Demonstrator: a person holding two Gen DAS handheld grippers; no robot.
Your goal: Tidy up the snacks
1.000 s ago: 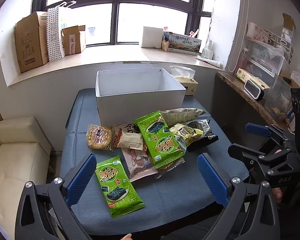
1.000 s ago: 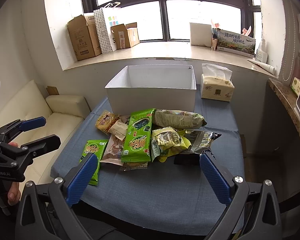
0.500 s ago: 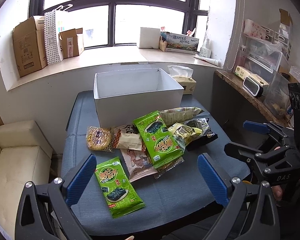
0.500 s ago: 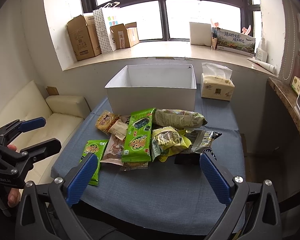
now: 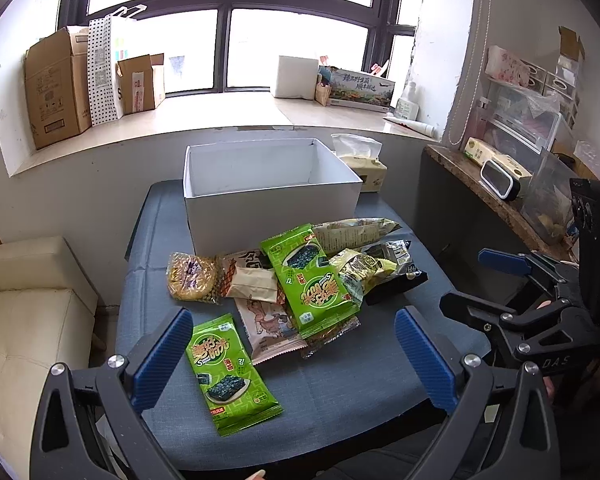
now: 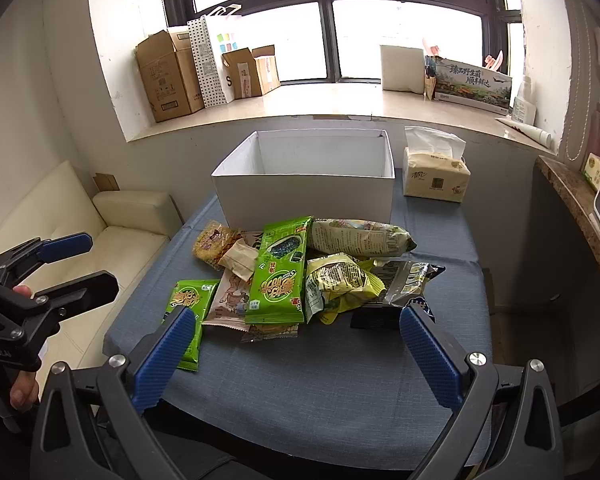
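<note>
A heap of snack packs lies on the blue table (image 5: 340,396) in front of an open white box (image 5: 272,200) (image 6: 308,196), whose inside looks bare. On top of the heap is a large green seaweed pack (image 5: 310,280) (image 6: 280,270). A smaller green pack (image 5: 226,372) (image 6: 188,304) lies apart, nearest me. A yellow round cake pack (image 5: 190,276), a crumpled yellow-green bag (image 6: 336,280) and a dark foil pack (image 6: 408,280) surround them. My left gripper (image 5: 294,356) (image 6: 92,264) hovers open before the table's near edge. My right gripper (image 6: 298,356) (image 5: 472,282) is also open, holding nothing.
A tissue box (image 6: 436,178) stands right of the white box. A cream sofa (image 5: 28,300) is left of the table and a stone-topped counter (image 5: 496,200) with bins to the right. Cardboard boxes (image 6: 168,76) line the window sill behind.
The left wrist view has shifted slightly; both grippers stay open at the table's near edge. No snack has moved.
</note>
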